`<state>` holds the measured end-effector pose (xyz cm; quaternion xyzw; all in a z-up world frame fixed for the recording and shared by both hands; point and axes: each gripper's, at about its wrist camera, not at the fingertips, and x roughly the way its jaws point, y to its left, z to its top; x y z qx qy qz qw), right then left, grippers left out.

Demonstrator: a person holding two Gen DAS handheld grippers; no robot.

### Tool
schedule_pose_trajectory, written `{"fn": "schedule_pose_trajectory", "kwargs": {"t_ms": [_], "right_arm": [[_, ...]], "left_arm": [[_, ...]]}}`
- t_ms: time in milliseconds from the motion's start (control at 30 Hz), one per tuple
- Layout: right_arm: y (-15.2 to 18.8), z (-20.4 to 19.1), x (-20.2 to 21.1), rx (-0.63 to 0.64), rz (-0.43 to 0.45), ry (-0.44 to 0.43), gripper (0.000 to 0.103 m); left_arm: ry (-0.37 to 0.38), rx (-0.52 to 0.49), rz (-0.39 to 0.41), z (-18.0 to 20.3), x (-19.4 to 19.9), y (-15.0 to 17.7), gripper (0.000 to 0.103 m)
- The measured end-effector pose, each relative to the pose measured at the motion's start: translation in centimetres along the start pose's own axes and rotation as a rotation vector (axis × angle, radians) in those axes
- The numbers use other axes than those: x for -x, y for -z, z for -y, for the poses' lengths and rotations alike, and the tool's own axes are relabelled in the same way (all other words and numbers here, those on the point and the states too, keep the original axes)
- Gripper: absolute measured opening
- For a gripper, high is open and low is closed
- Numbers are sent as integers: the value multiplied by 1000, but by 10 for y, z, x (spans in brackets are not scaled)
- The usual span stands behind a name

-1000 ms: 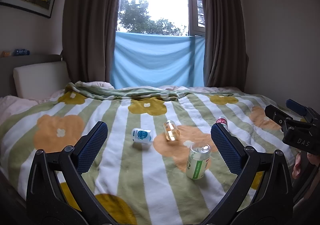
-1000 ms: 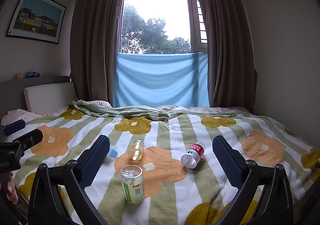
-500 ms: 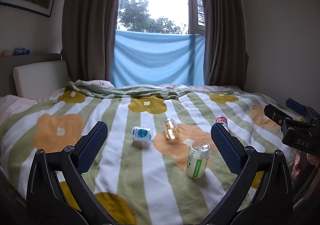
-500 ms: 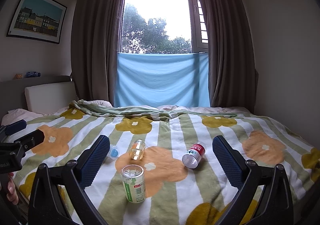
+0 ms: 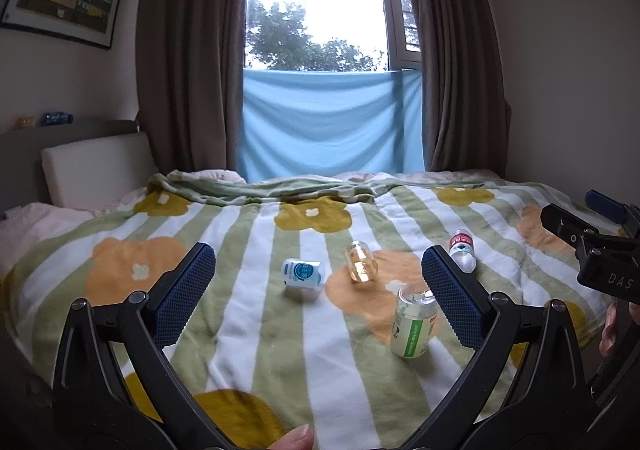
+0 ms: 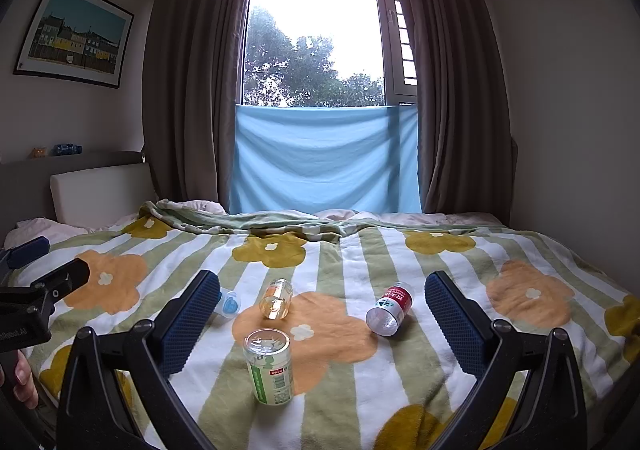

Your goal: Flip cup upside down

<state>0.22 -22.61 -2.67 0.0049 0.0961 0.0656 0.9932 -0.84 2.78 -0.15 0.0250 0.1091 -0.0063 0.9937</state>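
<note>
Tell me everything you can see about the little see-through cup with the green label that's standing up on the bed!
The clear plastic cup with a green-and-white label stands roughly upright on the striped flowered blanket, leaning slightly. Its top looks shiny and see-through. It rests at the edge of an orange flower. Nothing but the blanket touches it; both grippers are open and away from it.

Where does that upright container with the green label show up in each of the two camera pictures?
Left wrist view: the green-label container stands lower right of centre, just beside the inner face of the right-hand finger.
Right wrist view: it stands lower centre, left of the middle.
Shared landmark: the amber glass jar lying just beyond it.
</note>
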Motion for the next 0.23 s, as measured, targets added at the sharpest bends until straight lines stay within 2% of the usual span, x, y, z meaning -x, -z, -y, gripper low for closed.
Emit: {"fn": "schedule_pose_trajectory", "kwargs": {"t_ms": [233], "right_arm": [[0, -2, 0, 0, 1, 1, 103]], "left_arm": [[7, 2, 6, 2, 1, 0, 103]]}}
